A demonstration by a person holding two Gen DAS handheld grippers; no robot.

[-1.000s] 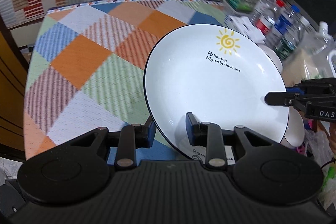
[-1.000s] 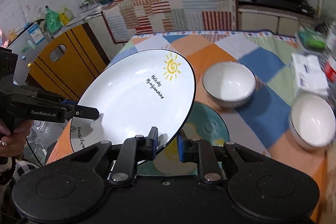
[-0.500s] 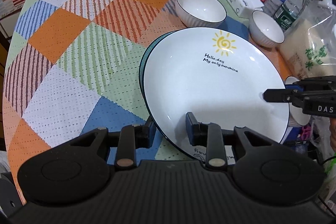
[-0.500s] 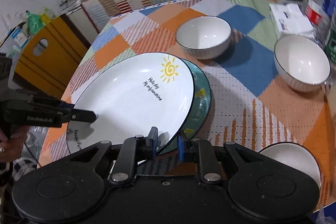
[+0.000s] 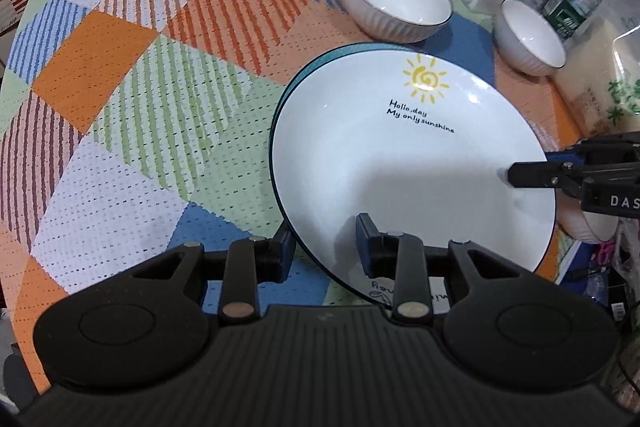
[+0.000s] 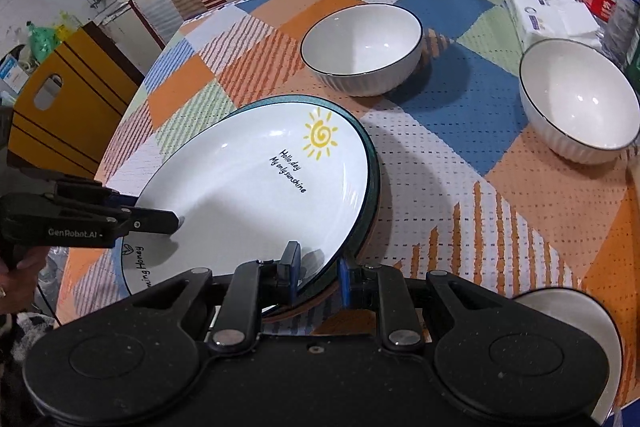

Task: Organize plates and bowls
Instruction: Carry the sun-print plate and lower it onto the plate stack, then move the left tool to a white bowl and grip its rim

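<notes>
Two plates are now nearly stacked: I have the white sun plate (image 6: 256, 195) lying on the teal plate (image 6: 370, 183) at the near side of the patchwork tablecloth (image 5: 120, 107), only the teal rim showing around it. I judge the plate half of the job almost done; what is left is to let go.

Three white bowls are loose: one at the far side (image 6: 362, 53), one to its right (image 6: 580, 99), and a third just showing at my right edge (image 6: 580, 327). None is nested, so I reckon the bowl stacking is all ahead.

My right gripper (image 6: 318, 273) is clenched on the sun plate's near rim, one pad above, one below. My left gripper (image 5: 324, 245) straddles the opposite rim, the rim running between its fingers; whether the pads press, I cannot tell.
</notes>
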